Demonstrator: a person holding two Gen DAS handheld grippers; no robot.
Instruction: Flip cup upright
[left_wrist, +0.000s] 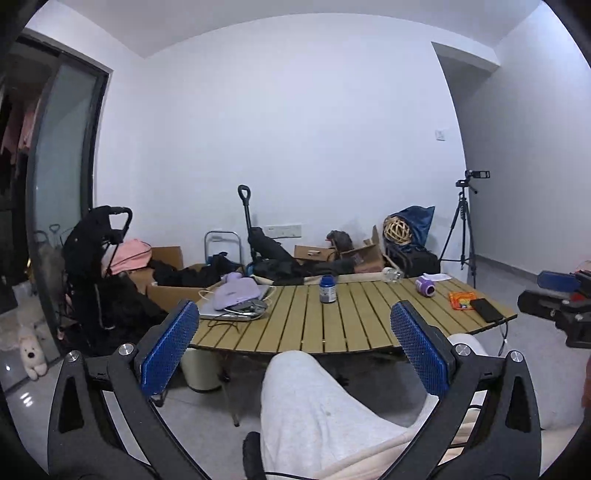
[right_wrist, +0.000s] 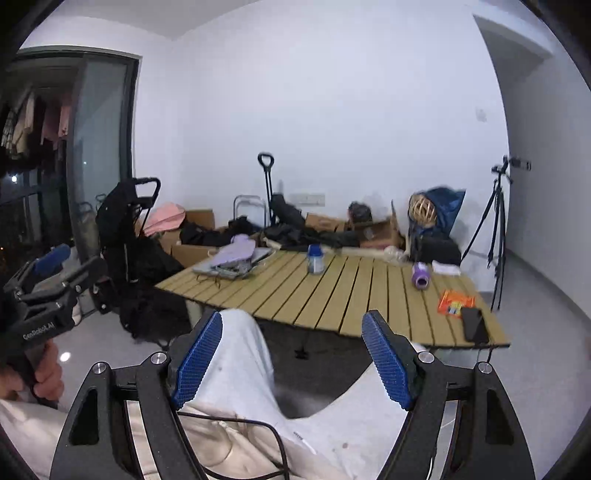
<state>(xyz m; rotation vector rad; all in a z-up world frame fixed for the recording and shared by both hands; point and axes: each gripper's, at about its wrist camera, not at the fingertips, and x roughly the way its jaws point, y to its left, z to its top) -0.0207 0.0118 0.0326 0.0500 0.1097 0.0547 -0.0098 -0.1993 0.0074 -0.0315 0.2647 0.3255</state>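
White walls backed a slatted wooden table (left_wrist: 332, 325) at frame centre. At its right side, the purple cup (left_wrist: 425, 287) lay tipped over. Left gripper (left_wrist: 295, 350) and right gripper (right_wrist: 291, 362) hung at lower frame, fingers spread wide, holding nothing, well apart from it.

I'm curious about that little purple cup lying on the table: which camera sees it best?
The right wrist view: the purple cup lies on its side, nearer, its open mouth facing the camera. The left wrist view shows it smaller and farther off, also on its side.
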